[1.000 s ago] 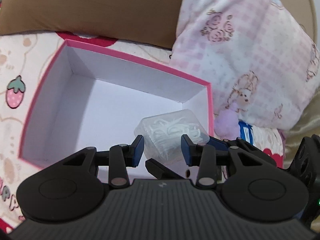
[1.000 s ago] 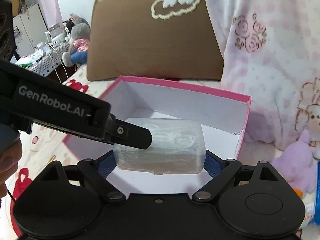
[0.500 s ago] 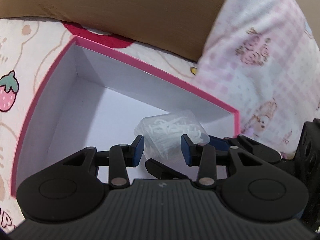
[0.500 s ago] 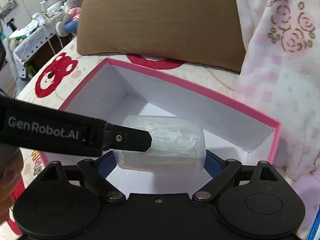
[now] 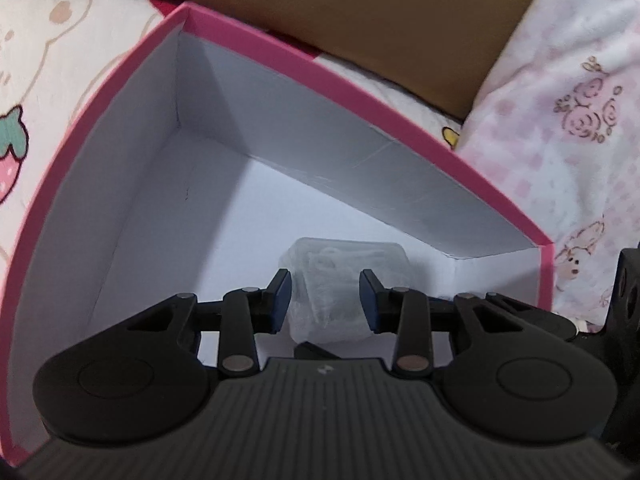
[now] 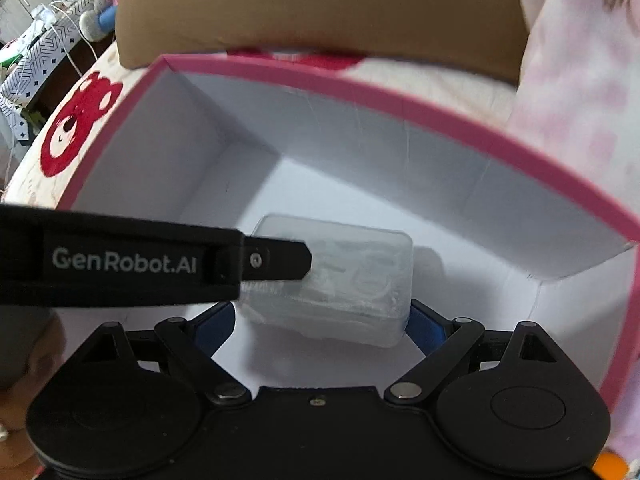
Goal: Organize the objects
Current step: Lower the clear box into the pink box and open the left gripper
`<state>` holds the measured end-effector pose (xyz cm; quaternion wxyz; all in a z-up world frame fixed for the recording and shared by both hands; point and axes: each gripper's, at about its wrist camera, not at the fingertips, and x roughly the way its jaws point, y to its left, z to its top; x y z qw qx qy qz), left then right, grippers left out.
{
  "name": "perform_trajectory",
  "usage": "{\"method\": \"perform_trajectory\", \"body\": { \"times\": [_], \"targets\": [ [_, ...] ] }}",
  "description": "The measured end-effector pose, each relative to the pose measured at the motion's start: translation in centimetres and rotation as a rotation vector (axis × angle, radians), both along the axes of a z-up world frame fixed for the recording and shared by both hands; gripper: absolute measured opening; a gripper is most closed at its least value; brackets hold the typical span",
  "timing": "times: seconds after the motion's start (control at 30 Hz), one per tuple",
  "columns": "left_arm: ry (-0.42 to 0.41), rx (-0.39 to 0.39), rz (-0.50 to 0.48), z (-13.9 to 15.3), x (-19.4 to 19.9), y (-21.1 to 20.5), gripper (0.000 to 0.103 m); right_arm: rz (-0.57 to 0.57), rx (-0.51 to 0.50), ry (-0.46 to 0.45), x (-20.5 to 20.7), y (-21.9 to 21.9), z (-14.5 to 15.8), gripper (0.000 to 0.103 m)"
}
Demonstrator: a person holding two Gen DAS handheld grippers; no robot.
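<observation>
**Clear case held inside the pink box**

The right gripper (image 6: pixel 320 322) has its blue-padded fingers (image 6: pixel 424 326) pinching the ends of a clear plastic case (image 6: pixel 336 280) full of small white pieces. The case sits low inside the pink box (image 6: pixel 360 84), near the white floor at the box's right corner; whether it touches the floor I cannot tell. The left gripper (image 5: pixel 325 300) reaches in from the side, its fingers (image 5: pixel 280 296) spread with the case between them, apparently not gripping it. The box rests on a cartoon-print bed sheet (image 5: pixel 60 60). Behind it lie a brown pillow (image 5: pixel 360 4) and a pink floral pillow (image 5: pixel 568 120).
</observation>
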<state>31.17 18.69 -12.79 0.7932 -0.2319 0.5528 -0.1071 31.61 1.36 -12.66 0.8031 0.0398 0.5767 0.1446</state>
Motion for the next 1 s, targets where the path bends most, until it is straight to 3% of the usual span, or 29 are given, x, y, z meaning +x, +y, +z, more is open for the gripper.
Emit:
{"method": "perform_trajectory", "body": {
  "times": [0.23, 0.4, 0.57, 0.67, 0.87, 1.0],
  "targets": [
    [0.013, 0.007, -0.016, -1.5, -0.5, -0.1, 0.029, 0.029, -0.069, -0.006, -0.7, 0.7, 0.1, 0.093],
    [-0.005, 0.078, -0.022, -1.0, -1.6, -0.5, 0.03, -0.005, -0.084, 0.013, -1.3, 0.6, 0.0, 0.092],
    [0.017, 0.034, 0.007, -1.7, -1.6, -0.7, 0.031, -0.031, -0.092, 0.018, -1.5, 0.5, -0.6, 0.069],
    [0.005, 0.049, 0.013, -1.5, -1.3, -1.3, 0.031, -0.061, -0.093, 0.005, -1.5, 0.2, -0.5, 0.064],
    [-0.019, 0.038, 0.003, -1.4, -0.3, -2.2, 0.031, -0.079, -0.187, -0.049, -1.4, 0.5, 0.0, 0.063],
    [-0.04, 0.091, -0.006, -0.9, -0.2, -3.0, 0.029, -0.083, -0.134, -0.048, -2.2, 0.1, 1.0, 0.063]
  ]
}}
